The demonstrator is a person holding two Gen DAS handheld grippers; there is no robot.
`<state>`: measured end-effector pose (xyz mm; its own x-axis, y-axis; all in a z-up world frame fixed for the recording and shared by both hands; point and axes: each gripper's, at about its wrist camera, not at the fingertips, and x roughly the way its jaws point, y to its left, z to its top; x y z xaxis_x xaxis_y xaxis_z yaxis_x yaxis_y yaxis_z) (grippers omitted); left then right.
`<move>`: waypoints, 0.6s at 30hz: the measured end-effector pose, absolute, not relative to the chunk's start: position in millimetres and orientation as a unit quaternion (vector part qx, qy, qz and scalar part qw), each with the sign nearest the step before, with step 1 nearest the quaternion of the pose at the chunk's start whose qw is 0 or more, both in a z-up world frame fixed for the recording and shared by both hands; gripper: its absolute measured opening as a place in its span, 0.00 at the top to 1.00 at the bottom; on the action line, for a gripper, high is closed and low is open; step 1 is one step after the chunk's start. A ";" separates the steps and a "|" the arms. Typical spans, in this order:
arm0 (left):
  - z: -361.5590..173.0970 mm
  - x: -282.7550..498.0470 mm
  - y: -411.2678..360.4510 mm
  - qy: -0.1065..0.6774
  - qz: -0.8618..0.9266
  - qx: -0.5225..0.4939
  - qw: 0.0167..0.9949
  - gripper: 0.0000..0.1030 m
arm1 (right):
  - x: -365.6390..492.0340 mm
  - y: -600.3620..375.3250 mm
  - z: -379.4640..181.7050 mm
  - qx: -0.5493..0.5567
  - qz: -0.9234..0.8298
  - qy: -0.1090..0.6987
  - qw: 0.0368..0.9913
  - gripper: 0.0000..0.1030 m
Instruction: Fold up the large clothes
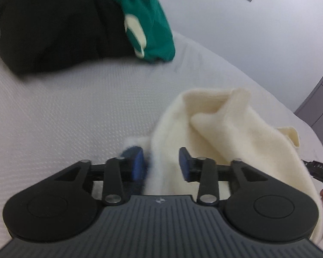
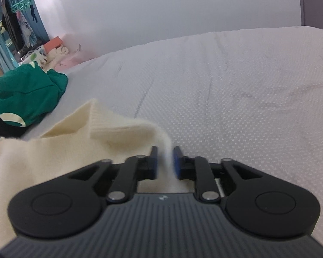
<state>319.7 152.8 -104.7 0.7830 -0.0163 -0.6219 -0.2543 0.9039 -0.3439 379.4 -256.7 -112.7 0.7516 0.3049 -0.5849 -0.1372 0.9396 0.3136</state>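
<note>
So the thing being folded here is a cream knit sweater [image 1: 221, 129], lying bunched up on the bed [image 1: 53, 118] right in front of both sets of tongs. It looks fuzzy and thick, with a ribbed cuff or hem [image 2: 101, 116] flopped over on itself. My guess is it's soft and floppy with a bit of weight to it, so it'll sag and stretch wherever it isn't supported, and it won't hold a crease by itself. Not slippery though, that fluffy knit should grip the pads fine.

The left tongs [image 1: 161, 163] are parted with a fold of the knit sitting loose in the gap, the pads not pressing on it. The right tongs [image 2: 164, 161] have a narrower gap, and an edge of the sweater runs up between the blue pads; it's blurry there, but I can see daylight on both sides, so I'd call that apart too, not clamped.

If it were me, I'd grab at the ribbed edges or shoulder seams, where the knit is denser and won't pull out of shape, one corner per hand.

A black garment [image 1: 53, 25] and a green one [image 1: 152, 21] sit further back on the bed, well apart from the sweater.
</note>
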 end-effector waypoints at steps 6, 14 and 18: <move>-72.9 281.5 132.9 0.290 0.063 -0.187 0.936 0.56 | 341.5 -255.7 -84.7 0.129 0.137 0.298 0.936 0.42; -53.0 227.3 81.2 0.277 0.034 -0.162 0.947 0.56 | 270.9 -249.3 -47.1 0.108 0.181 0.243 0.947 0.42; -51.8 201.7 51.2 0.274 0.015 -0.148 0.950 0.56 | 230.1 -241.6 -38.6 0.115 0.210 0.236 0.942 0.42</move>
